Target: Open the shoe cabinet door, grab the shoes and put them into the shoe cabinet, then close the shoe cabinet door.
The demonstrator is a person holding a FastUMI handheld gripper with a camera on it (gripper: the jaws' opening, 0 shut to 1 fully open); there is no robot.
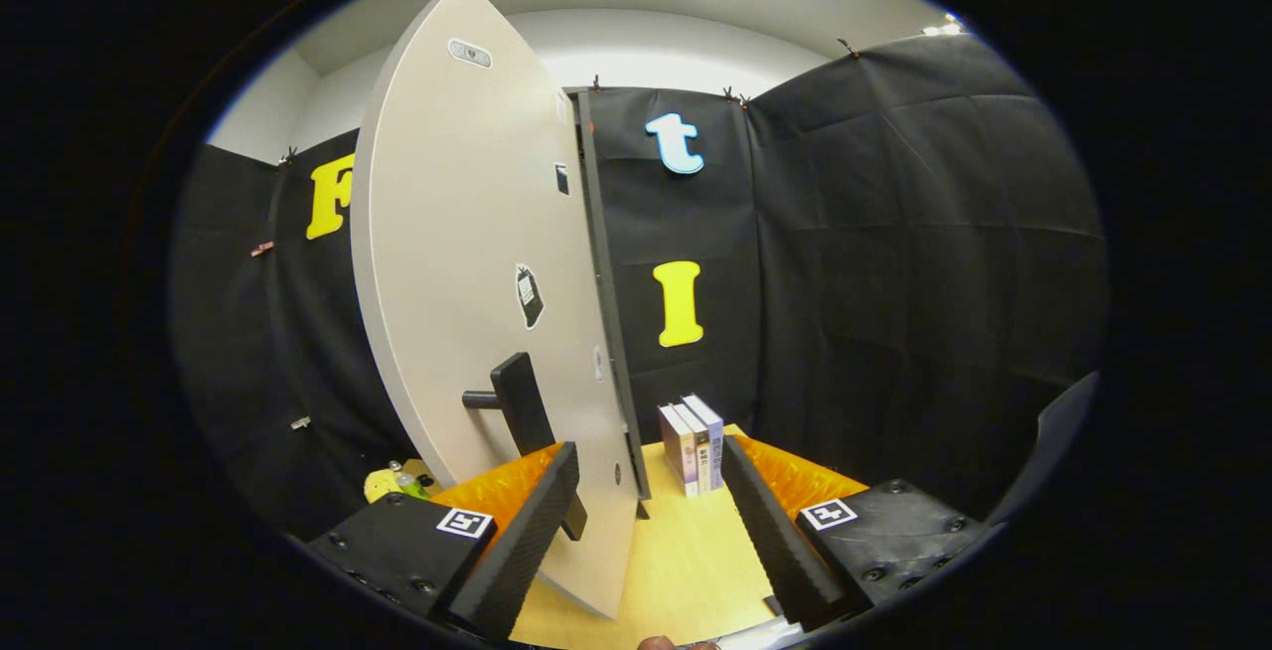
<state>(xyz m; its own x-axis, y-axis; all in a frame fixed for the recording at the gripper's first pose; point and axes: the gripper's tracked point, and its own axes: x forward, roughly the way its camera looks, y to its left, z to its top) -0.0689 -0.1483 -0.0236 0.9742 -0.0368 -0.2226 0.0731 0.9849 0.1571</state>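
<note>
The pale shoe cabinet door [457, 262] stands tall just ahead of my gripper [650, 453], turned at an angle so I look across its outer face. Its black bar handle [522, 409] juts out right above my left finger [527, 531]. The door's near lower corner [596, 580] reaches down between the two fingers, close to the left one. A dark vertical strip [608, 312] runs along the door's right edge. My gripper is open, its fingers wide apart, and the right finger [775, 521] is well clear of the door.
Three books [693, 446] stand upright on the light wooden tabletop [686, 561], just beyond the fingertips and right of the door. A yellow object [381, 484] with a small bottle lies low on the left, behind the door. Black cloth walls close the booth all round.
</note>
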